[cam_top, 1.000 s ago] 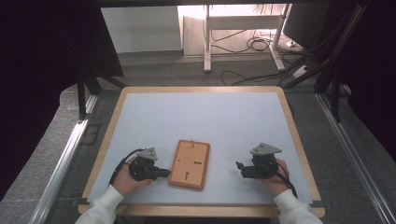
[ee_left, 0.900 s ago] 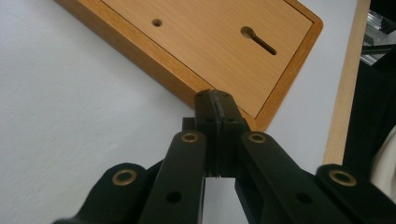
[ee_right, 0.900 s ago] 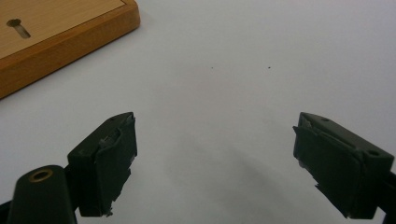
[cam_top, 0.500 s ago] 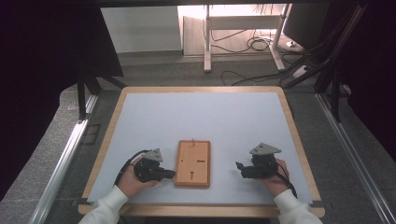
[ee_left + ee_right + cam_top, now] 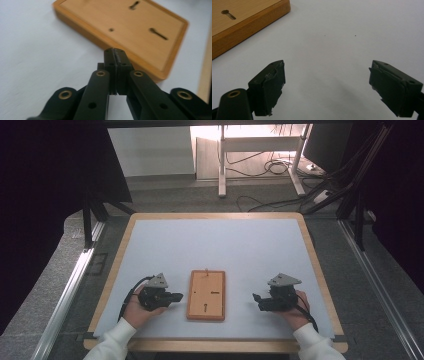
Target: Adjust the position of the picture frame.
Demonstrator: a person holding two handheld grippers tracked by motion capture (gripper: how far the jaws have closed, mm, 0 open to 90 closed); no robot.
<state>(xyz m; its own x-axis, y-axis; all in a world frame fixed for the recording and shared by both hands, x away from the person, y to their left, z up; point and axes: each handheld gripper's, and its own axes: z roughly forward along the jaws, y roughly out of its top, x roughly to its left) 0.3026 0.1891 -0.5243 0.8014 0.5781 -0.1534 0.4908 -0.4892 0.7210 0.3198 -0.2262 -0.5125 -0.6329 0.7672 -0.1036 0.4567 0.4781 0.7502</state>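
A flat wooden board (image 5: pixel 206 295) with keyhole slots lies face down near the table's front edge, square to it. My left gripper (image 5: pixel 176 296) sits just left of the board and points at its left edge; in the left gripper view its pads (image 5: pixel 119 58) are pressed together with nothing between them, a short way off the board's rim (image 5: pixel 130 27). My right gripper (image 5: pixel 256 300) rests to the right of the board, jaws pointing at it. In the right gripper view it (image 5: pixel 327 72) stands wide open over bare mat, the board's corner (image 5: pixel 242 20) at upper left.
The white mat is framed by a wooden table rim (image 5: pixel 215 215). Metal rails (image 5: pixel 70 285) run along both sides of the table. Desk legs and cables (image 5: pixel 270 167) lie on the floor beyond the far edge.
The board has turned from a slight tilt to square with the table edge. My left gripper has drawn back a little to the left of it. The right gripper has kept still.
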